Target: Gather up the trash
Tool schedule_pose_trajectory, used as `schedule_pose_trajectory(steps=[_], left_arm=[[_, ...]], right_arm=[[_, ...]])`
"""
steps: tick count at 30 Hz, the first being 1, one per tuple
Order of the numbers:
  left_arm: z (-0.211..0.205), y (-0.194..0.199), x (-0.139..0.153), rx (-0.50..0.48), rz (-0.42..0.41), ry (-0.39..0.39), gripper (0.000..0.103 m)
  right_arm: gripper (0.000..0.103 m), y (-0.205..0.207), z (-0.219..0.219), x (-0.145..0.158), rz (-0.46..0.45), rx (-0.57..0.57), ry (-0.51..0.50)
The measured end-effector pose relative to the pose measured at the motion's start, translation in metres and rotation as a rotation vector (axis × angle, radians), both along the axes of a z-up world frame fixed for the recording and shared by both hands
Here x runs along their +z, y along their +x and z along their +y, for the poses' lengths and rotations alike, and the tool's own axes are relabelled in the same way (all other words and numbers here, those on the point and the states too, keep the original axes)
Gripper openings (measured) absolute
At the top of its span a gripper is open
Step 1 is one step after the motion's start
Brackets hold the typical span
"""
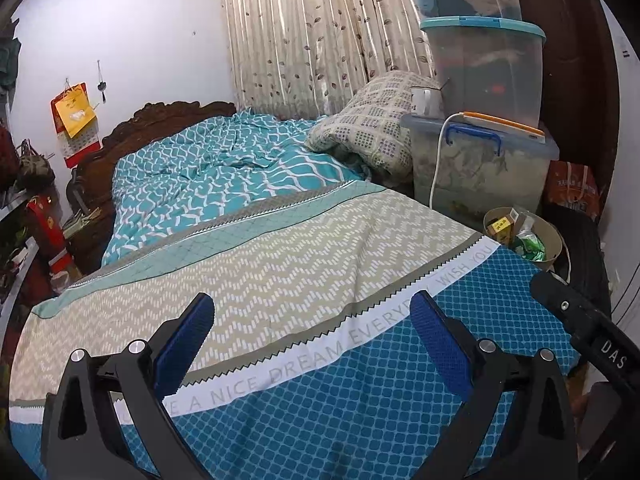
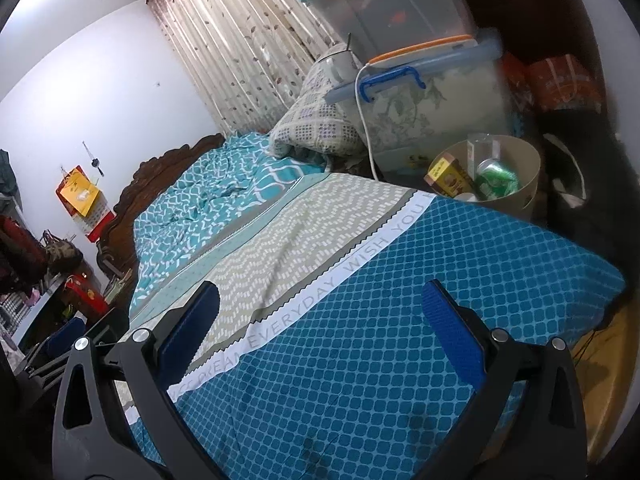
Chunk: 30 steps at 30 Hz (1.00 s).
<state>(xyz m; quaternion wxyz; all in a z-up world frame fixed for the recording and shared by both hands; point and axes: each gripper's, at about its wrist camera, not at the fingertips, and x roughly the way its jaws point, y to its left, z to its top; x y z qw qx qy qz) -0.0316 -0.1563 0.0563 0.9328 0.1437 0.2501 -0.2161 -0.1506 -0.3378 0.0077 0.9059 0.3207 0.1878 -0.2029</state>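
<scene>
Nearest the lens, the left gripper (image 1: 312, 316) was seen spread wide above the bedspread (image 1: 280, 264), its blue pads (image 1: 188, 340) gripping nothing. Beneath it, the white strip of lettering (image 1: 304, 356) was crossed at a slant, with blue lattice fabric on the near side and beige zigzag beyond. At the right edge of the left wrist view, the black body of the other tool was caught, marked with white letters.

Over on the other side, the right gripper (image 2: 320, 300) was likewise held wide apart and empty, poised over the blue lattice part of the cover.

Off the far right corner of the bed, a round beige waste bin (image 2: 524, 184) was picked out. Inside it, a yellow-brown carton (image 2: 450, 174), a green crumpled wrapper (image 2: 496, 182) and a clear plastic piece (image 2: 482, 148) were already gathered. From the left wrist view the same bin (image 1: 554, 240) was seen just past the bed edge, well apart from both tools.

Behind the bin, a clear storage box with blue handle (image 2: 394, 78) was stacked under a teal-lidded tub (image 1: 484, 68), a white cable (image 1: 438, 160) trailing down its front. A folded checked quilt (image 1: 372, 124) was left against the curtain (image 1: 304, 36)
</scene>
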Motion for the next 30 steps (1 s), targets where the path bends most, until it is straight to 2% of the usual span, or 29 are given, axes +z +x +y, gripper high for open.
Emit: schedule_pose_trajectory(steps=[12, 16, 24, 27, 30], left_arm=[[0.011, -0.003, -0.003, 0.047, 0.053, -0.053, 0.094], [0.004, -0.004, -0.003, 0.026, 0.055, -0.051, 0.094], [-0.042, -0.005, -0.004, -0.050, 0.043, -0.039, 0.094], [-0.065, -0.001, -0.007, -0.082, 0.052, -0.006, 0.094], [-0.086, 0.000, -0.011, -0.093, 0.026, 0.044, 0.094]], right_arm=[[0.100, -0.008, 0.006, -0.001, 0.014, 0.020, -0.031], [0.100, -0.014, -0.001, 0.000, 0.017, -0.003, -0.035], [0.100, -0.042, -0.035, -0.002, 0.027, -0.118, -0.057], [0.100, -0.044, -0.055, 0.000, 0.013, -0.152, -0.071], [0.100, -0.038, -0.074, 0.003, -0.002, -0.158, -0.107]])
